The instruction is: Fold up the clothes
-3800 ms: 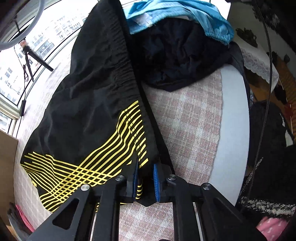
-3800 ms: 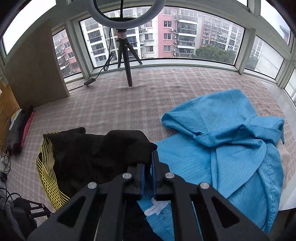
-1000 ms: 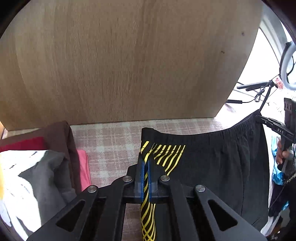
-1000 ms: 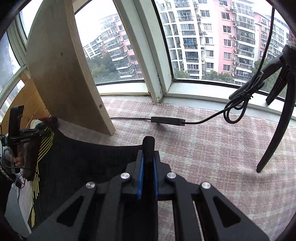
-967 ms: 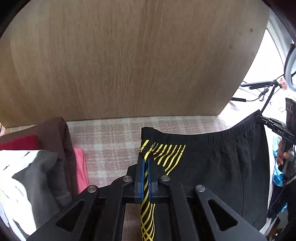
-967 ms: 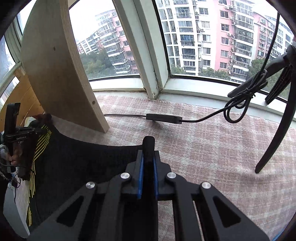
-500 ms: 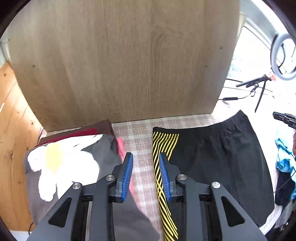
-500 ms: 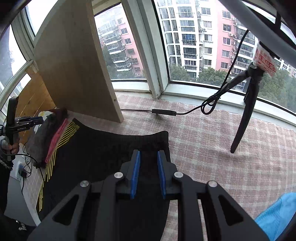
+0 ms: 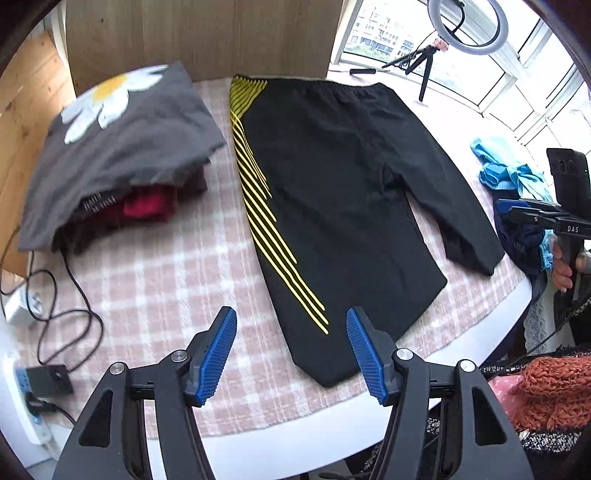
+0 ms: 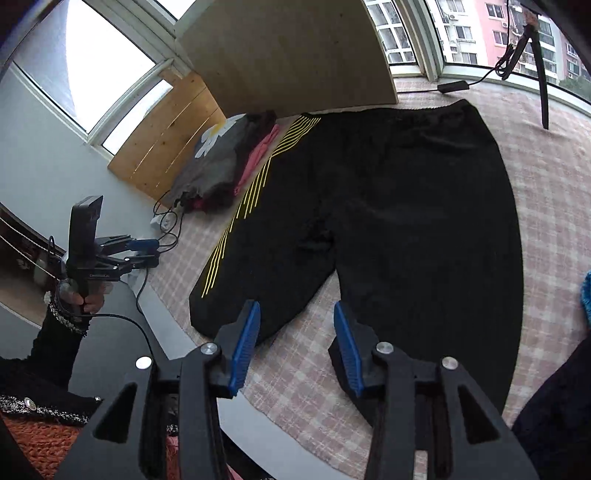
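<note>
Black shorts (image 9: 343, 199) with yellow stripes lie spread flat on the pink checked table cover, waistband at the far side, both legs toward me. They also show in the right wrist view (image 10: 406, 221). My left gripper (image 9: 291, 350) is open and empty, above the near hem of the striped leg. My right gripper (image 10: 295, 343) is open and empty, above the gap between the two leg hems. The left gripper shows at the left of the right wrist view (image 10: 140, 251).
A stack of folded clothes topped by a grey daisy shirt (image 9: 118, 147) sits left of the shorts. A wooden board (image 9: 203, 33) stands behind. Blue clothing (image 9: 506, 170) lies at the right. Cables and a power strip (image 9: 22, 398) lie at the near left. A ring light tripod (image 9: 424, 66) stands by the window.
Both grippers have let go of the shorts' waistband, opened wide and pulled back toward the near edge. The shorts now lie flat on the table.
</note>
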Demonstrator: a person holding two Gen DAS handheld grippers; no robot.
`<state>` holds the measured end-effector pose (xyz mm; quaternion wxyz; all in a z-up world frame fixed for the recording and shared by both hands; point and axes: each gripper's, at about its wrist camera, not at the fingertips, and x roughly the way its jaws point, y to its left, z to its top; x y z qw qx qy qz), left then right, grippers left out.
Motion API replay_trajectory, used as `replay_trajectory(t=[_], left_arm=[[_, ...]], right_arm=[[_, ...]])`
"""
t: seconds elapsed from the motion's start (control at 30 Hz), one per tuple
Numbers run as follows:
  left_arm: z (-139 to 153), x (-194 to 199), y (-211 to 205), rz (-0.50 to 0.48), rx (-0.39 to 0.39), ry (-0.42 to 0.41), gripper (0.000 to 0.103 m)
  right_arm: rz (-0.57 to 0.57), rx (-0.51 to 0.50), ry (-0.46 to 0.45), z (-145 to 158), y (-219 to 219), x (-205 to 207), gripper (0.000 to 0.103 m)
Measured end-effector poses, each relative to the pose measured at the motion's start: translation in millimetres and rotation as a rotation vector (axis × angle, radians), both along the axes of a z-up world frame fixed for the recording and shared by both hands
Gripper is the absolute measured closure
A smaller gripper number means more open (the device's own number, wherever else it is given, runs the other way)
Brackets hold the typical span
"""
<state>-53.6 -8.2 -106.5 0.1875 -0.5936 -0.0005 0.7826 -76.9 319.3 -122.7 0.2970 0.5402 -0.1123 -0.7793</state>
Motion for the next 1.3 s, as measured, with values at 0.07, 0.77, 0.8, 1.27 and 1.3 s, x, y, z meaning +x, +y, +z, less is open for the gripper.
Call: replay_trajectory(t=[0.07, 0.77, 0.8, 1.27, 1.3], left_arm=[[-23, 15, -1, 0.007, 0.036, -0.067, 0.043], [7, 37, -10, -0.04, 0.12, -0.074, 0.083], [8, 40, -11, -0.043, 0.08, -0.069, 0.075], [-1, 43, 142, -0.255, 0.247, -0.067, 0.069], [-3, 41, 163, -0.273, 0.256, -0.056, 0.068]], right_arm=[[0.041, 0.021, -0.046, -25, -30, 8, 0.062], [0.015, -0.412, -0.298, -42, -63, 15, 0.092], [-0.002, -0.347, -0.309, -45, -59, 17, 0.079], [-0.294, 0.371, 0.003, -9, 122, 50, 0.056], [-0.303, 0.379, -0.011, -14, 140, 47, 0.056]])
